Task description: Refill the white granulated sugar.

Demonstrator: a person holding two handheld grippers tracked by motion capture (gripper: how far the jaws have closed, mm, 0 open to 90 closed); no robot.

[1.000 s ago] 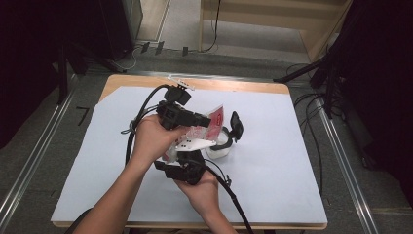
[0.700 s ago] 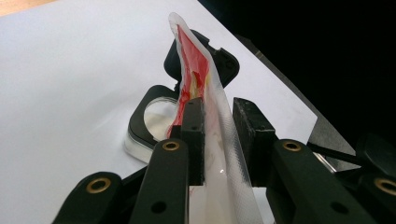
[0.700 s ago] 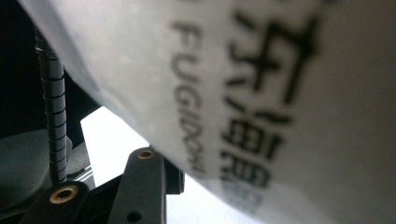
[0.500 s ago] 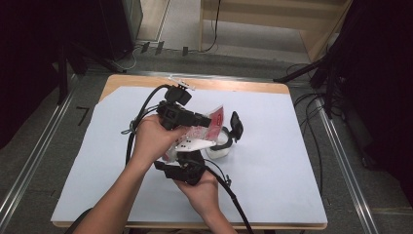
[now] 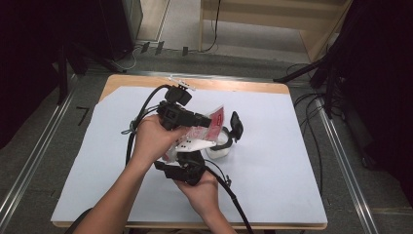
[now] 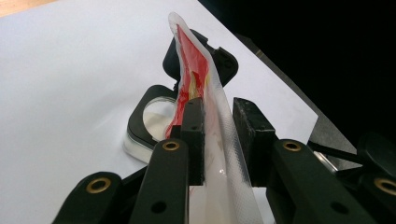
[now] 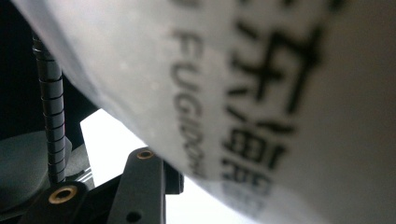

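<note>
1. One red-and-clear pouch [image 6: 205, 93] held upright over our worktop [image 5: 272, 185], above the white container [image 5: 220, 148] with its black lid flipped open.
2. Left claw [image 6: 219, 135] clamped on the pouch's clear edge.
3. Right claw [image 5: 187, 163] under the pouch; can't tell its jaw state.

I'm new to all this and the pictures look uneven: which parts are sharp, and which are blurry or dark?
High view: evenly lit white table cover, dark surroundings. Left gripper view: black jaws crisp around the red-and-clear plastic pouch, upper right corner black. Right gripper view: the pouch's white printed face sits so close that its lettering blurs.
</note>
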